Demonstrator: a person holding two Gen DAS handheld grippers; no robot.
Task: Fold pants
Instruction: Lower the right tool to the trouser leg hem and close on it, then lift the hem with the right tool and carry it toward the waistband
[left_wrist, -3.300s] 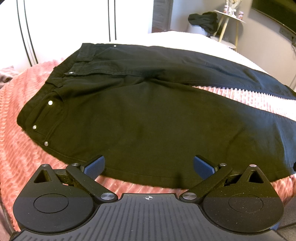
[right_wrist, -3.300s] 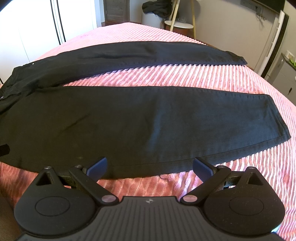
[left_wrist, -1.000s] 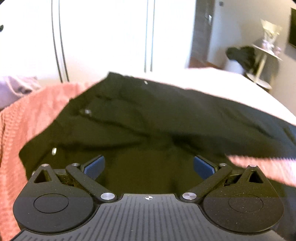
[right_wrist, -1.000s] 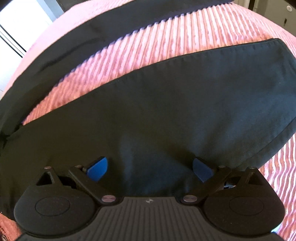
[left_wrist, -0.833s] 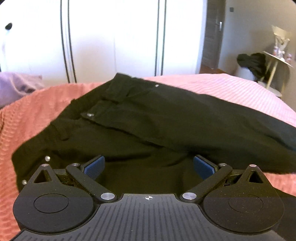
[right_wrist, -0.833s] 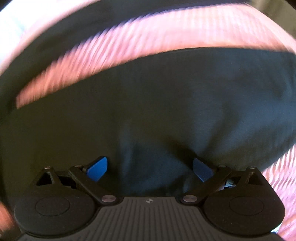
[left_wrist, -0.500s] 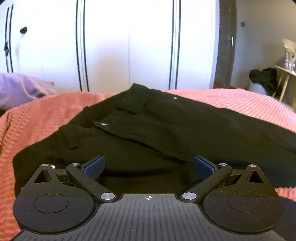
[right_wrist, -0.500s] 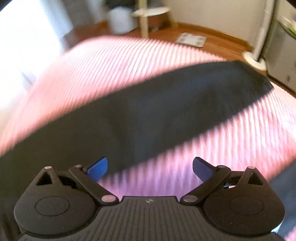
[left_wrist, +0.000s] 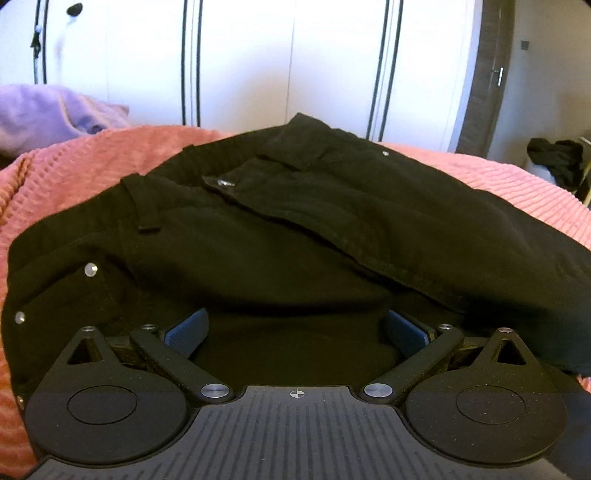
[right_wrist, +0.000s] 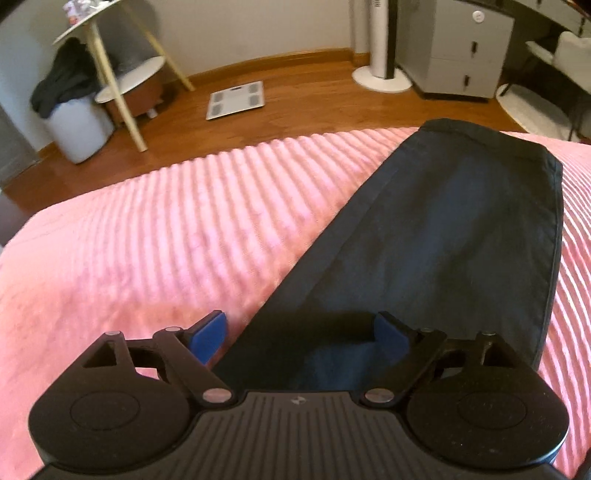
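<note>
Black pants lie on a pink ribbed bedspread. In the left wrist view the waistband, open fly and rivets face me, with cloth bunched up between the blue pads. My left gripper is open, low over the seat area. In the right wrist view one pant leg runs away toward its hem at the upper right. My right gripper is open, its jaws either side of the leg's left edge, with a raised ridge of cloth between the pads.
White wardrobe doors stand behind the bed, a purple pillow at far left. Beyond the bed's far edge are wooden floor, a bathroom scale, a side table with dark clothes, a fan base and a grey drawer unit.
My left gripper has dropped lower and closer to the waistband, so the pants fill more of the view. My right gripper has swung from the thigh toward the leg's hem end.
</note>
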